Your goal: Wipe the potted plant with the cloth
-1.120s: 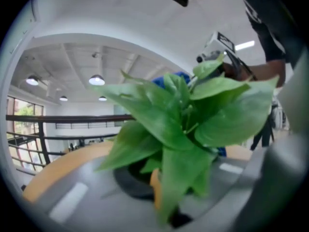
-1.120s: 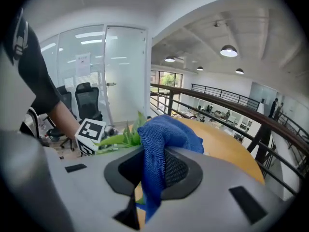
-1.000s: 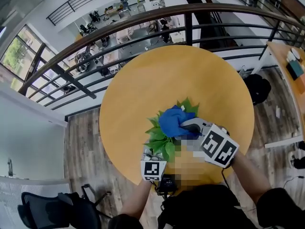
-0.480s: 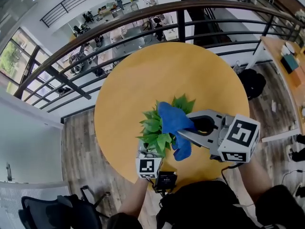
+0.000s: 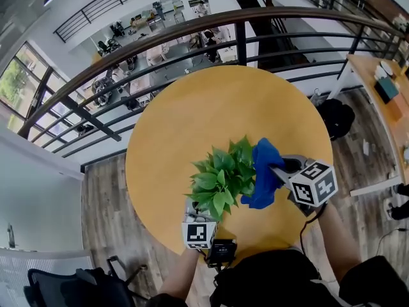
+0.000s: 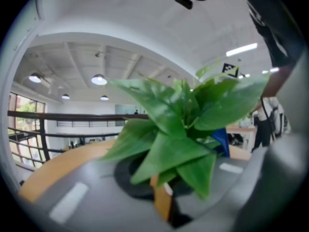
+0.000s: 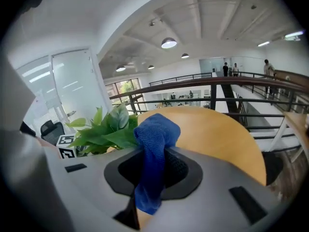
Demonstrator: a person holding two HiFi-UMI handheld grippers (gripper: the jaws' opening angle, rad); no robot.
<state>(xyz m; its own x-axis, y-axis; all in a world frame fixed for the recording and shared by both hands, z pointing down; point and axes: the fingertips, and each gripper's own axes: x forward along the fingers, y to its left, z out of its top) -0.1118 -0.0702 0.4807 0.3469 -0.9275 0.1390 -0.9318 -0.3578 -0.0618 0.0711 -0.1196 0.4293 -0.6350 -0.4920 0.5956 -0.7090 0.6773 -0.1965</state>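
The potted plant [image 5: 222, 174], a bunch of broad green leaves, stands near the front edge of the round yellow table [image 5: 211, 107]. My right gripper [image 5: 273, 169] sits at its right side, shut on a blue cloth [image 5: 261, 179] that touches the outer leaves. In the right gripper view the cloth [image 7: 153, 134] hangs down over the jaws, with the plant [image 7: 104, 129] to its left. My left gripper [image 5: 197, 211] is shut low at the plant's near side, under the leaves [image 6: 178, 124]. These hide the pot and whether the jaws pinch anything. The cloth [image 6: 221, 140] peeks from behind.
A dark metal railing [image 5: 160, 37] curves round the far side of the table, with a lower floor beyond it. A black office chair [image 5: 70, 286] stands at the lower left. Another wooden table [image 5: 383, 82] is at the right edge.
My right gripper has carried the cloth off the top of the plant to its right side, sinking and rolling as it went. The left gripper and plant have stayed put.
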